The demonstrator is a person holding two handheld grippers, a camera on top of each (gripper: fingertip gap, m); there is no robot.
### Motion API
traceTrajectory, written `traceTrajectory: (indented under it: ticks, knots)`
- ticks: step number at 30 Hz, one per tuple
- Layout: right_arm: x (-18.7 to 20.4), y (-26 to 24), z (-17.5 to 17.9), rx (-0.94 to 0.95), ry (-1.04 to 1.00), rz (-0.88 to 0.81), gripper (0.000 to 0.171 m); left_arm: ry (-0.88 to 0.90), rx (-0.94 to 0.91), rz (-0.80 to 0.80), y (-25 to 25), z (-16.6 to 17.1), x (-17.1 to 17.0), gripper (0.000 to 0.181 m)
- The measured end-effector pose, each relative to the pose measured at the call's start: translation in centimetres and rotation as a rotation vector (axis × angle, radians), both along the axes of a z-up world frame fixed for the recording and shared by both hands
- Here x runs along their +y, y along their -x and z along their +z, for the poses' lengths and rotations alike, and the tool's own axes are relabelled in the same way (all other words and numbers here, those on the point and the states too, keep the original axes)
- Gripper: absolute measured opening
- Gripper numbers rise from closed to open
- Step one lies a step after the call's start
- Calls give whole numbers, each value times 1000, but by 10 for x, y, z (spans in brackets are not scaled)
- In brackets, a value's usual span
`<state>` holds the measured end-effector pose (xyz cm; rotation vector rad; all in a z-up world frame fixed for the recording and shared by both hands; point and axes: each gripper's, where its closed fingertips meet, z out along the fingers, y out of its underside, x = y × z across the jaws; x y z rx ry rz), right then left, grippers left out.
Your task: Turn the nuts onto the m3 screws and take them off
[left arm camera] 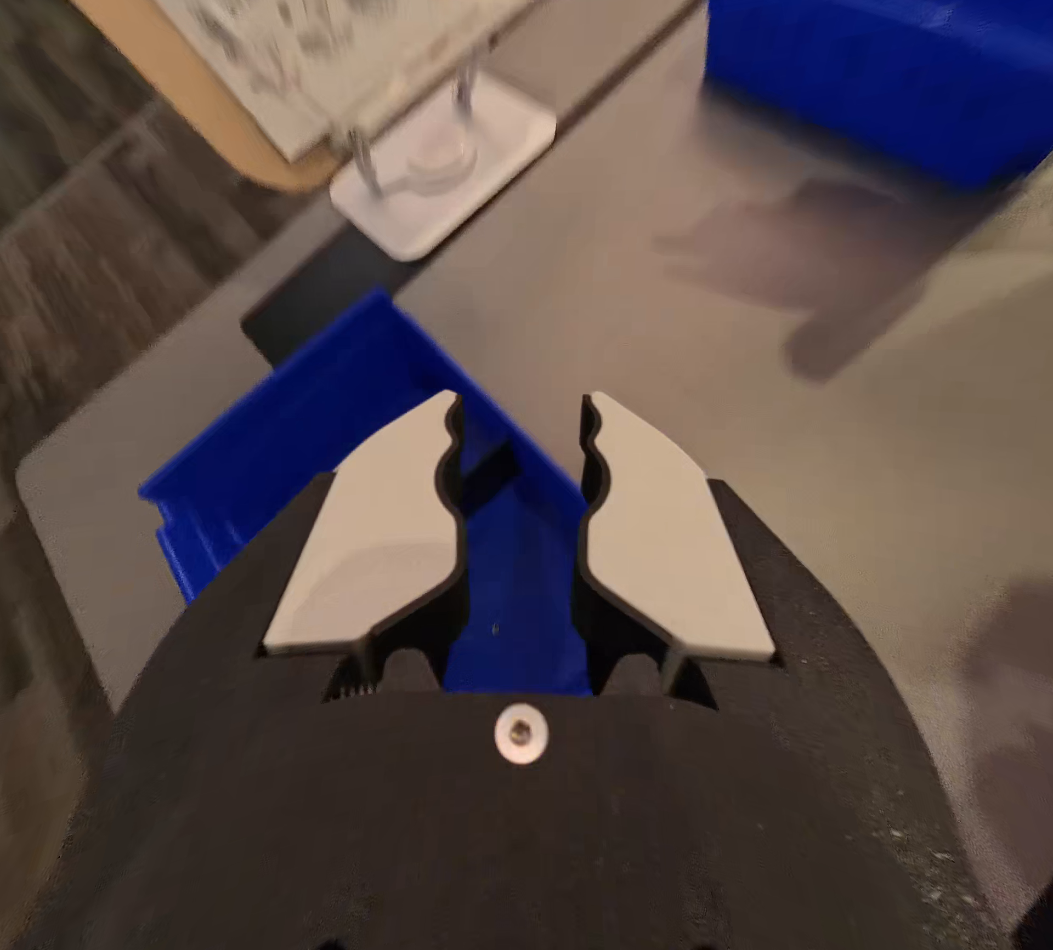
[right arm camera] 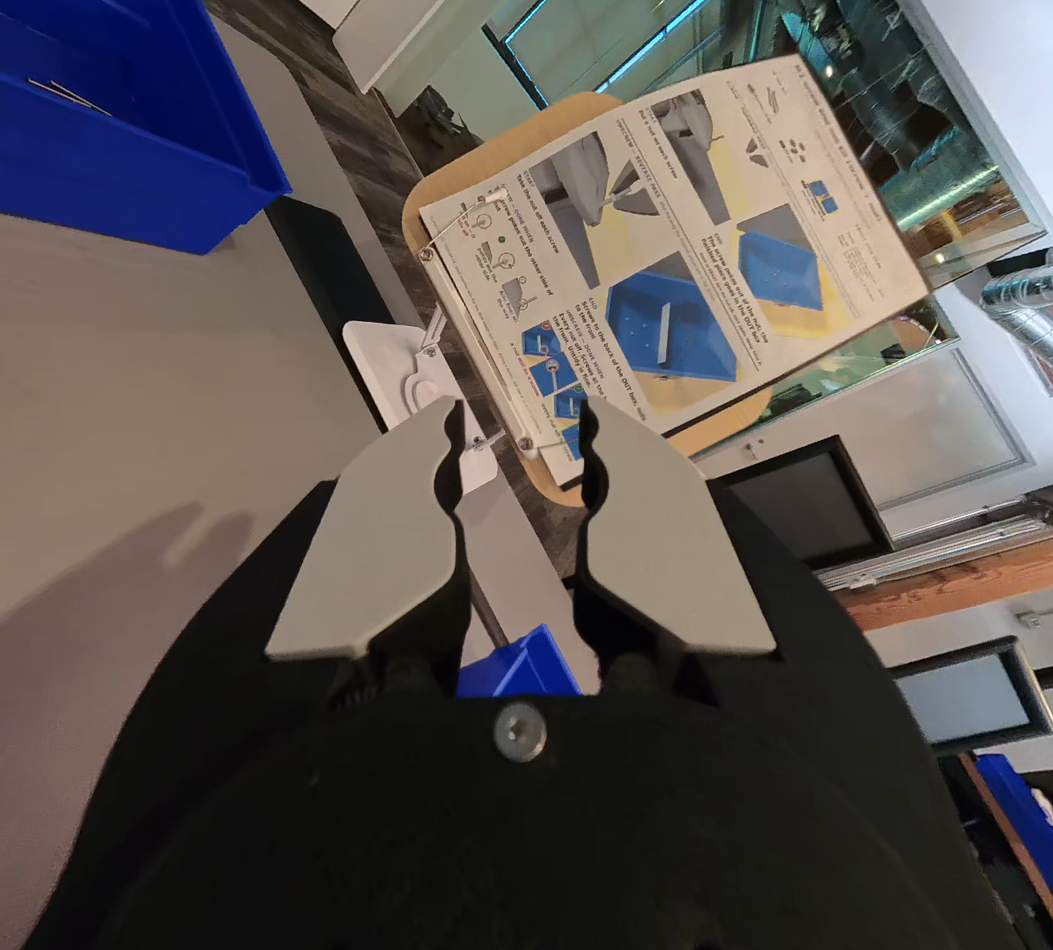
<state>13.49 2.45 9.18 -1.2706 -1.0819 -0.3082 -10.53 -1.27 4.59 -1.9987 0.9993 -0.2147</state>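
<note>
My left gripper (left arm camera: pixel 519 404) is open and empty, hovering above a small blue bin (left arm camera: pixel 319 438) at the near left corner of the grey table (left arm camera: pixel 627 353). A tiny dark speck, maybe a nut or screw (left arm camera: pixel 494 628), lies on the bin floor between my fingers. My right gripper (right arm camera: pixel 518 413) is open and empty, held high and rolled sideways, pointing past the table edge. A corner of the small blue bin (right arm camera: pixel 524 660) shows below it. A thin metal piece (right arm camera: pixel 68 95) lies in a large blue bin (right arm camera: pixel 114 85). No other nuts or screws are discernible.
A large blue bin (left arm camera: pixel 877 40) stands at the far right of the table. A printed instruction sheet (right arm camera: pixel 672 262) on a white stand (left arm camera: pixel 450 171) sits at the table's far edge, before a tan chair back (right arm camera: pixel 456 171). The left wrist view is motion-blurred. Across from one pair of fingers to the other is roughly 25 cm.
</note>
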Motion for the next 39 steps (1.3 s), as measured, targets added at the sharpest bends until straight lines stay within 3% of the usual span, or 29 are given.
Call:
traceTrajectory:
  ticks: [5,7,9,14,23,29,39]
  knots:
    - [0,-24,20,70,5,-23,39,227,105,42,34,-76,-16,31]
    - [0,-39,32,101,-8,-43,39,261,118,70,45,-95,-15,29]
    - [-1,-53,41,149,9,-48,39,259,95,114,54,-106,-9,14]
    - [-10,-74,59,234,12,-36,39,430,110,166,71,-139,-14,25]
    - [-12,-79,61,225,20,-32,41,435,266,161,100,-142,-18,28]
    - [-6,-74,52,192,35,-42,43,264,439,-10,106,-138,-20,21]
    - [11,-74,38,162,64,-85,50,412,563,-110,112,-174,-20,25]
